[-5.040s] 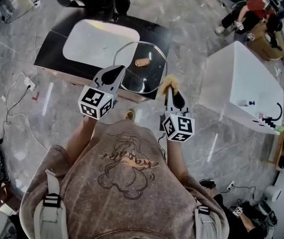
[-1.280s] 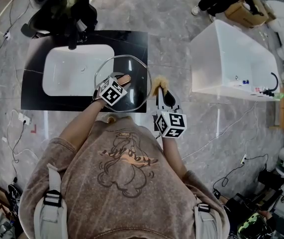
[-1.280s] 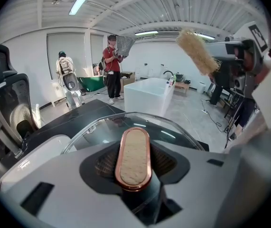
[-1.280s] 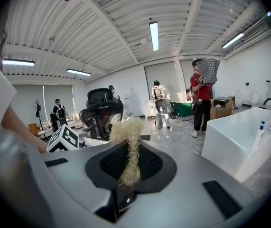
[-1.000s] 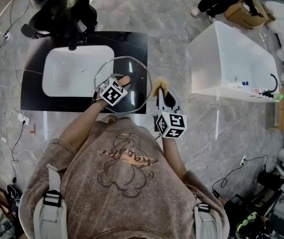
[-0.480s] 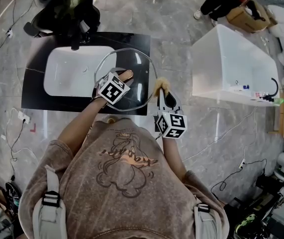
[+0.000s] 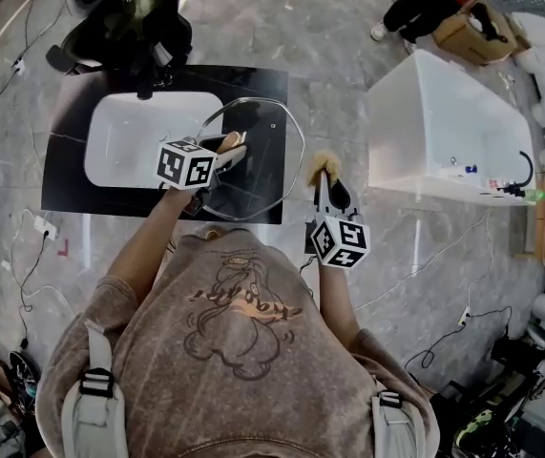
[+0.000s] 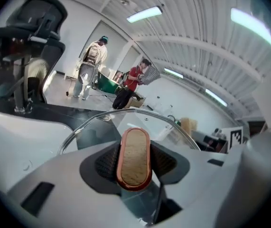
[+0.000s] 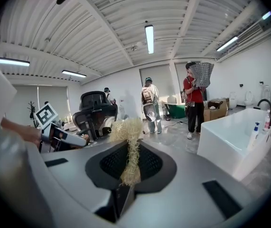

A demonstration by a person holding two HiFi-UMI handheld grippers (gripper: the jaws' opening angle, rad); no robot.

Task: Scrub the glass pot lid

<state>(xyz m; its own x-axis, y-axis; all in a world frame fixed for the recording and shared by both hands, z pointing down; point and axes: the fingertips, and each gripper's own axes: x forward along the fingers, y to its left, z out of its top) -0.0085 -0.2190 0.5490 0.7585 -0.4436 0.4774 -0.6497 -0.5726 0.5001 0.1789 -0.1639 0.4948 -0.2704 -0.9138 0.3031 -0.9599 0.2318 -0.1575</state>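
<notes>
Lid (image 7: 274, 151) lifted higher in left claw (image 7: 231, 144), scrubber (image 7: 325, 163) in right claw (image 9: 129, 164) unmoved

Right gripper (image 9: 129, 167) jaws clamped on a straw-coloured scrubber (image 9: 128, 136), its tuft sticking up above the pads. Left gripper (image 9: 58, 136) at far left, near black chair (image 9: 95, 110). White tub (image 9: 232, 137) right. People (image 9: 150, 104) standing behind.

Left gripper (image 7: 226, 147) and right gripper (image 7: 324, 174) both clamped, pointing forward.

Clear glass lid (image 7: 274, 160); tan, copper-edged handle (image 8: 134, 156); straw-yellow scrubber (image 9: 128, 141).
</notes>
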